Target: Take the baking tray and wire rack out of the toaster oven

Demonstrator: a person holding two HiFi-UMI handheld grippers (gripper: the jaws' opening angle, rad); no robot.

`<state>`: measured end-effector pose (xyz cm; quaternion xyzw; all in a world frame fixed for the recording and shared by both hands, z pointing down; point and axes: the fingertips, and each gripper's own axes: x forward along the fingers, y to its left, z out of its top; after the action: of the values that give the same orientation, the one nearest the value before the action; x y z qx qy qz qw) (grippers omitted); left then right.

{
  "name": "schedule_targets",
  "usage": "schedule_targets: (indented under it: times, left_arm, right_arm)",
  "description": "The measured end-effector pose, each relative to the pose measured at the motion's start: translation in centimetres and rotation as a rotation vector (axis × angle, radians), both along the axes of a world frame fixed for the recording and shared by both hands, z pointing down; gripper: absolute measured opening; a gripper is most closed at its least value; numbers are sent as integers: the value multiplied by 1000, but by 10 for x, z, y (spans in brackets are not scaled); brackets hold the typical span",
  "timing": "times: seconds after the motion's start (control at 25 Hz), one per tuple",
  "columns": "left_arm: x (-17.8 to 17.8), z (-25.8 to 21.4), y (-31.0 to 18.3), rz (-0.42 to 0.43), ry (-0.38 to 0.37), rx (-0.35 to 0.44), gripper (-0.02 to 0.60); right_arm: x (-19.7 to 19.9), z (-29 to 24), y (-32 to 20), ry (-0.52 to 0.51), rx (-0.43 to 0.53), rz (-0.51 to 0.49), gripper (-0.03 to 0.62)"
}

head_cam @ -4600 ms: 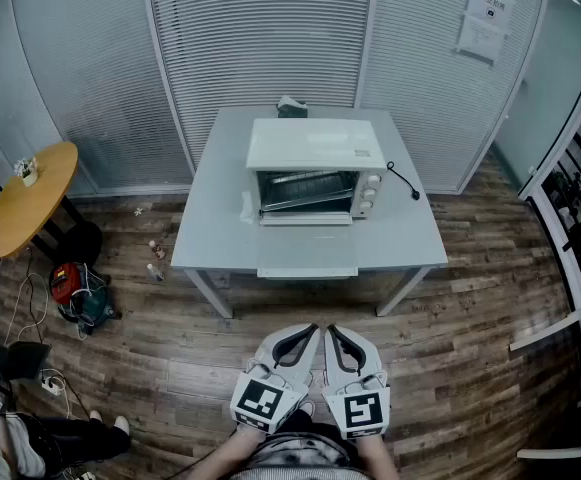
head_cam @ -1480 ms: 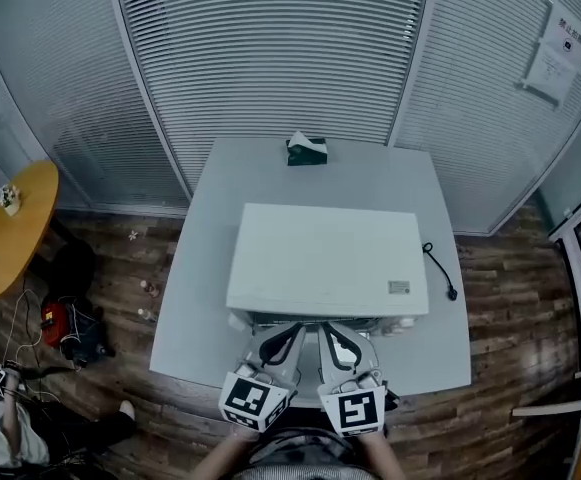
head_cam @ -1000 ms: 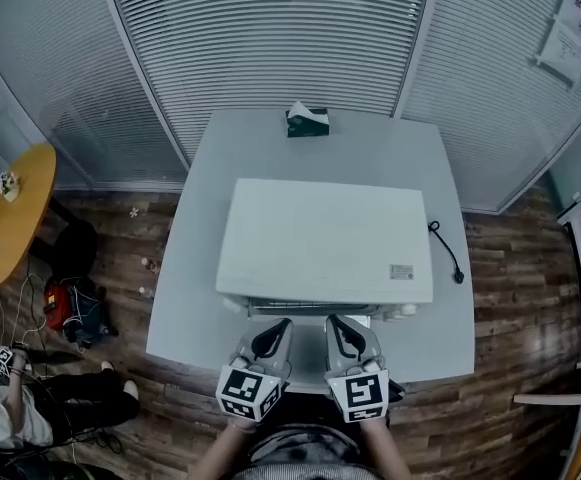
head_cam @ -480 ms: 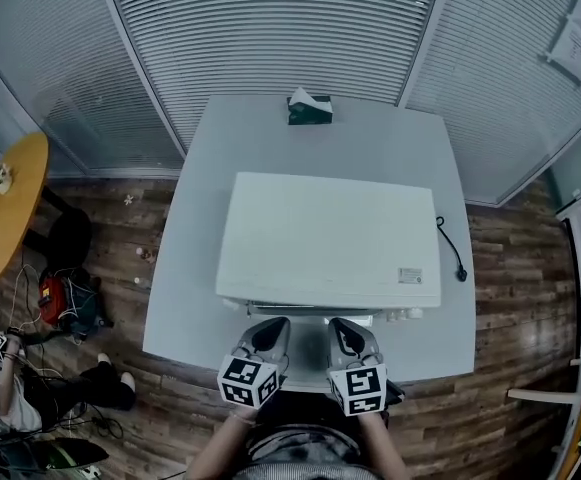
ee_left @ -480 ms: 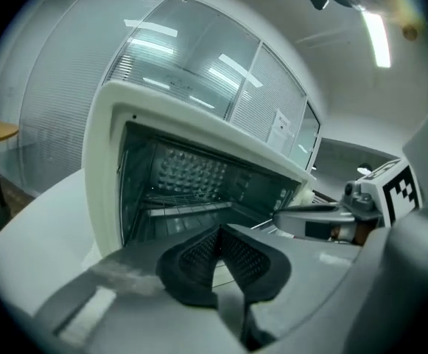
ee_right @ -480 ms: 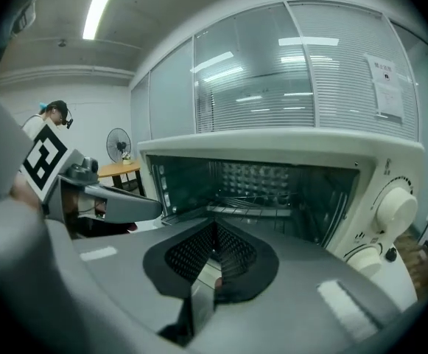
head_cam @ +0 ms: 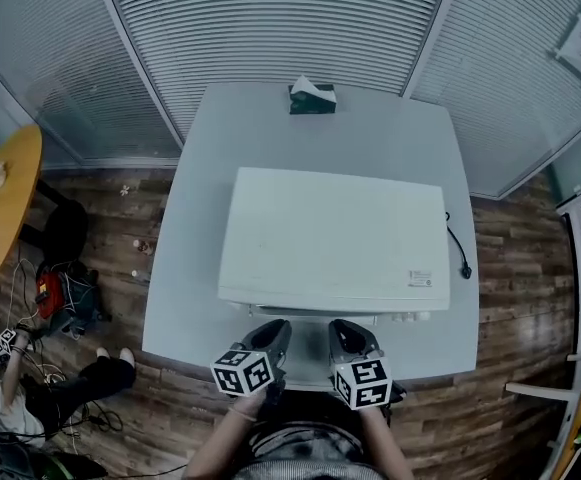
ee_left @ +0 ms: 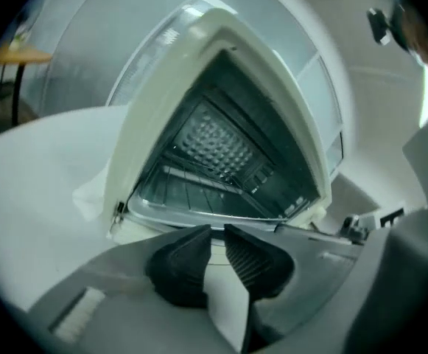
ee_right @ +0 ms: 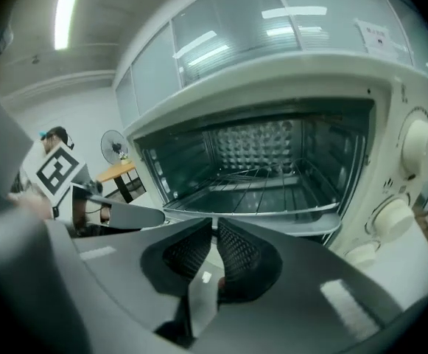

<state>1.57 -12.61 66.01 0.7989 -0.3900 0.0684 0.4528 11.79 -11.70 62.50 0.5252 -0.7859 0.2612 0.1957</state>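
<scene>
Head view: toaster oven [head_cam: 335, 236] mid-counter [head_cam: 195, 268], white top facing up, open front toward 6 o'clock. Tissue box [head_cam: 312, 96] at 12 o'clock from it, at the counter's far edge; power cord [head_cam: 457, 253] at 3 o'clock. Left gripper [head_cam: 273, 328] and right gripper [head_cam: 343, 328] side by side at 6 o'clock of the oven, just beside its front, apart from each other.

Left gripper view: jaws closed to a hairline slit, nothing between them; tips aimed at the open cavity.

Right gripper view: jaws likewise pressed together, empty. Wire rack [ee_right: 261, 190] inside the cavity, lying level; baking tray [ee_right: 313, 224] directly beneath it, grey front lip showing under the rack's front bar. Neither touched by either gripper. Control knobs [ee_right: 420, 142] at 3 o'clock of the cavity.
</scene>
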Motion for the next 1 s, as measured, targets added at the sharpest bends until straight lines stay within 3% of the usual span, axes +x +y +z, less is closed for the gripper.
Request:
schedule_targets:
  times: [0.08,0.12,0.24,0.36,0.44,0.6,0.68,0.76,1.0]
  left_arm:
    - [-1,11,3,-55,126,-111,88]
    - [-1,16,3,-65,149,-137,101]
    - [-3,28,-1,-82,155,-161,140]
    - [-6,32,-9,-129,225,-183,169]
    - [-8,30,-11,-138,243,-180,176]
    - [-14,19,-21,-223,361,-157,184]
    - [-19,22,-29,-275,370,-145,184]
    - [-22,26,-30,-286,354,-135,158]
    - [-25,24,-27,-287,364,-143,130]
  right_arm:
    - [-4,10,1,-102,-74,16,61]
    - [-5,14,1,-149,-104,26,74]
    - [-5,21,-2,-275,-164,78,135]
    - [-5,22,-2,-408,-225,132,130]
    - [-4,25,-2,-478,-269,166,166]
    - [13,32,-11,-579,-271,290,199]
    - [21,34,-18,-647,-269,337,202]
    - [25,34,-22,-699,-270,358,156]
    - [23,30,-20,-715,-241,380,129]
